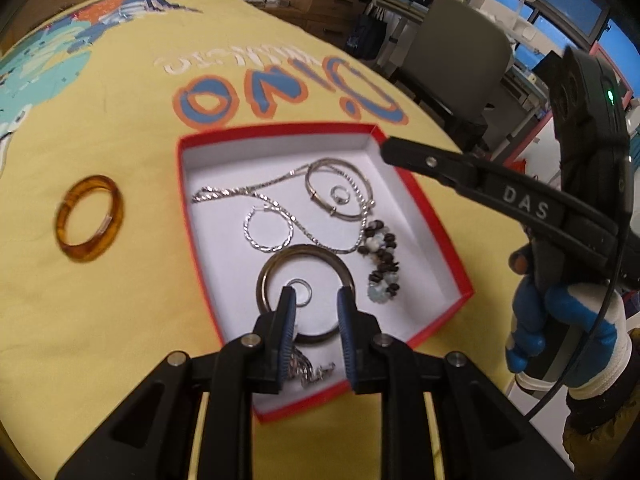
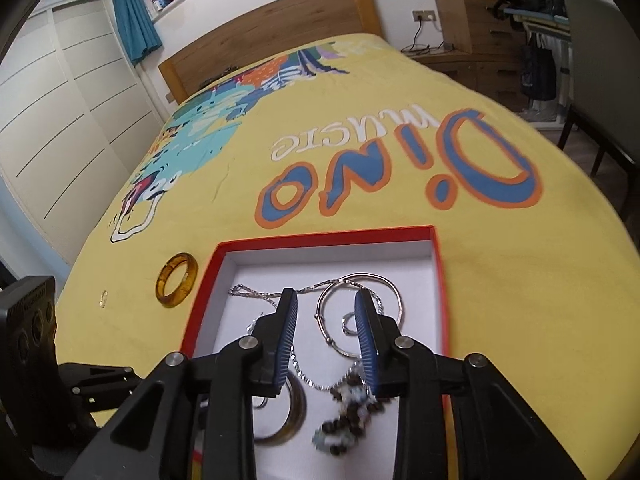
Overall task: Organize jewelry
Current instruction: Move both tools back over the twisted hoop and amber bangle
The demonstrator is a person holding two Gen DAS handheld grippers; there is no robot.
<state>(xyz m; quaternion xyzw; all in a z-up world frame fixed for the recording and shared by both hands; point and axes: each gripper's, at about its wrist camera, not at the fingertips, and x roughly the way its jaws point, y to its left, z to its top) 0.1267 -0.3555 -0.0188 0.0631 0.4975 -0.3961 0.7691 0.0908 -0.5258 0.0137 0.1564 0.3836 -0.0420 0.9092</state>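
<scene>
Bed cover (image 1: 120, 320): yellow, printed with large blue and orange letters; everything is carried on it.
Box (image 1: 436, 216): red outside, white inside, open, set on the cover just below the printed letters.
Amber bangle (image 1: 90, 219): laid flat on the cover, outside the box, near its left wall.
Small ring (image 2: 104, 299): seen on the cover further left of the amber bangle; too small for detail.
Silver chain (image 1: 256, 194): spread across the far half of the box floor.
Silver bangle (image 1: 320, 196): laid in the far right part of the box, a tiny ring inside its loop.
Hoop earring (image 1: 268, 228): laid on the floor near the box's middle.
Dark bangle (image 1: 280, 260): laid in the near half, a small silver ring inside it.
Bead bracelet (image 1: 380, 260): bunched by the right wall.
Left gripper (image 1: 316, 300): held above the near half of the box; fingers spread apart, nothing pinched.
Right gripper (image 2: 325, 308): held over the box; fingers parted and apparently empty, though the bead bracelet below is blurred.
Gloved hand (image 1: 560, 320): wrapped around the right gripper's handle, past the box's right wall.
</scene>
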